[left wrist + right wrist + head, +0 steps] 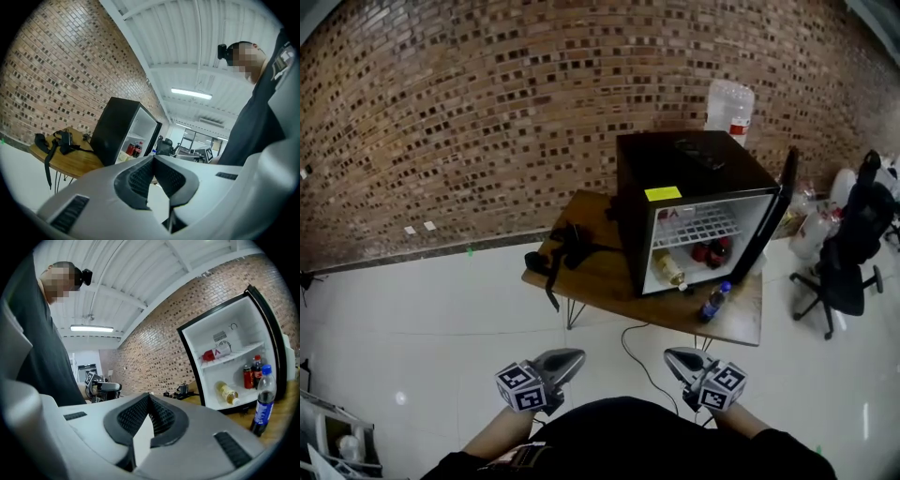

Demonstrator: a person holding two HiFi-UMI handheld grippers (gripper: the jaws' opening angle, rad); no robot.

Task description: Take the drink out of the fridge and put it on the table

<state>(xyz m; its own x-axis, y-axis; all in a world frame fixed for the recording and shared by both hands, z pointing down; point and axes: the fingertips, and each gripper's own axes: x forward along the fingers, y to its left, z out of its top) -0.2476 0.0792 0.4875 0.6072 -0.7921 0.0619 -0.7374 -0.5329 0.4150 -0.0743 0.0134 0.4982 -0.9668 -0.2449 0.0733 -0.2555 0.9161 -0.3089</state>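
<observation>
A black mini fridge [689, 178] stands on a wooden table [600, 281] with its door [776, 217] swung open to the right. Inside are red cans [712, 250] and a yellow bottle [668, 267] lying down. A dark drink bottle with a blue cap [713, 302] stands on the table in front of the fridge, also seen in the right gripper view as the bottle [263, 404]. My left gripper [570, 359] and right gripper [677, 358] are held low, well short of the table. Both are shut with nothing in them. The left gripper [153, 157] and the right gripper [149, 395] have their pads meeting.
A black camera with a strap [565, 247] lies on the table's left part. A large water jug [729, 109] stands behind the fridge. A black office chair [847, 262] is at the right. A cable [639, 361] trails over the white floor. A brick wall runs behind.
</observation>
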